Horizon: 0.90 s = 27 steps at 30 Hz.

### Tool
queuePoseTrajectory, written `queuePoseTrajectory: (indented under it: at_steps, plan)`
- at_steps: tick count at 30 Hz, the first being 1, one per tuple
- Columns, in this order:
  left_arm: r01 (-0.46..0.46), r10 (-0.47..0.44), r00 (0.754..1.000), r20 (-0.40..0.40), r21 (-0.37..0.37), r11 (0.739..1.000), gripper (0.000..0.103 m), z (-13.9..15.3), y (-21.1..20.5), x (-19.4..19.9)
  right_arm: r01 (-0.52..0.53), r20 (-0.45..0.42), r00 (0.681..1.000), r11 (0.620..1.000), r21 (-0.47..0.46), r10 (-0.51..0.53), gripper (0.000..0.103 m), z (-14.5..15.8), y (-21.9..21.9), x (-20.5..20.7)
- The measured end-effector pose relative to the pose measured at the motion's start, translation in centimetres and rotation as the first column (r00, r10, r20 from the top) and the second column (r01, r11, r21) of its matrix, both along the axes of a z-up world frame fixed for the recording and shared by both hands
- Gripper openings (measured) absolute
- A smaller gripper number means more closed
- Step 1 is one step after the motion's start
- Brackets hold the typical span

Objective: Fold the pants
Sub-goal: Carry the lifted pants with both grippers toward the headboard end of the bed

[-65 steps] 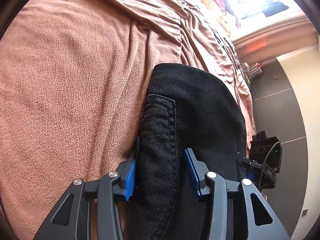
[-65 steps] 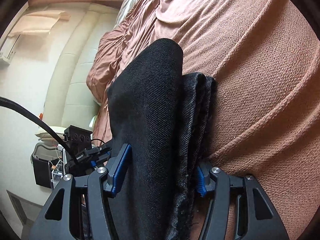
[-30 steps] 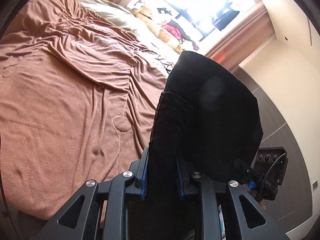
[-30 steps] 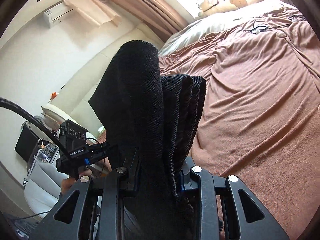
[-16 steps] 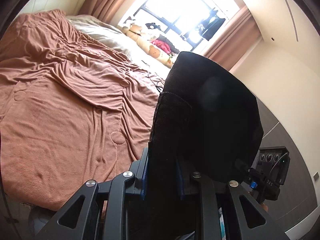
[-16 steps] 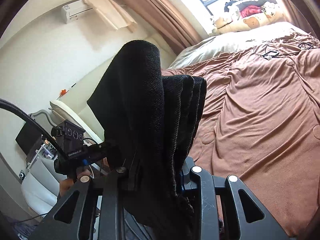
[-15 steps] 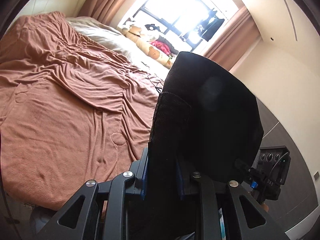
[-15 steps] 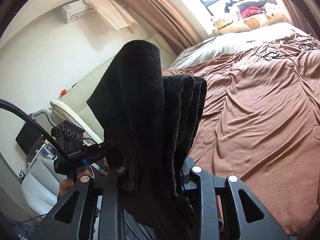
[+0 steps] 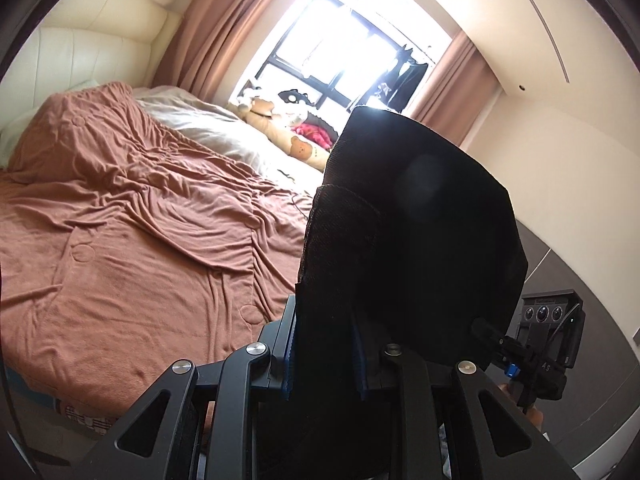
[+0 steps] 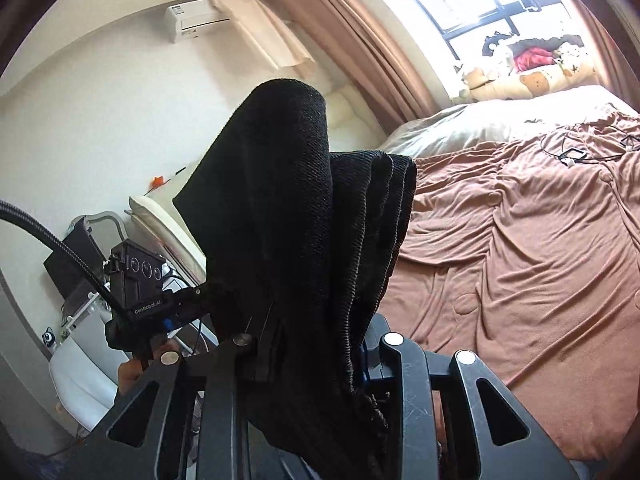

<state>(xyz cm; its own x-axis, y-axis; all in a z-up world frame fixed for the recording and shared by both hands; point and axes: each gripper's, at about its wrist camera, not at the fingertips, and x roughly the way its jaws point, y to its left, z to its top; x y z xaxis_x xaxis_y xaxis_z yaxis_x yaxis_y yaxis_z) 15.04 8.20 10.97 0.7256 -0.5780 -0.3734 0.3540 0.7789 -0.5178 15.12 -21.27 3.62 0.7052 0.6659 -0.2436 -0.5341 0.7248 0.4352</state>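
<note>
The black pants (image 9: 416,248) hang folded in the air above the bed, held at both ends. My left gripper (image 9: 324,350) is shut on one thick folded edge, its blue pads pressed into the cloth. My right gripper (image 10: 308,344) is shut on the other end of the black pants (image 10: 288,208), where several layers stack between the fingers. Each view shows the other gripper beside the cloth: the right gripper (image 9: 536,356) at the lower right, the left gripper (image 10: 140,300) at the left with a hand under it.
A bed with a rumpled brown blanket (image 9: 132,240) lies below and ahead. Pale pillows and stuffed toys (image 9: 280,120) line the window side. Cables (image 10: 576,152) lie on the blanket's far part. A white chair and equipment (image 10: 80,264) stand by the wall.
Both grippers closed on the pants and lifted them off the blanket. Over the last second they rose further, with more of the window and walls coming into view.
</note>
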Motion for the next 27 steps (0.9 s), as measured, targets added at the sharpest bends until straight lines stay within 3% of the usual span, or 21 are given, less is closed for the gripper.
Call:
queuePoseTrajectory:
  at_steps: [14, 27]
  plan:
    - [-0.082, 0.077, 0.994, 0.081, 0.066, 0.994, 0.024, 7.5, 6.7, -5.1, -0.069, 0.046, 0.997, 0.997, 0.017, 0.068, 0.025, 2.9, 6.3, 0.2]
    - [-0.193, 0.184, 0.978, 0.096, 0.094, 0.977, 0.024, 10.2, 14.2, -5.0, -0.131, 0.066, 0.989, 0.991, 0.005, 0.131, 0.025, 4.1, 13.1, 5.3]
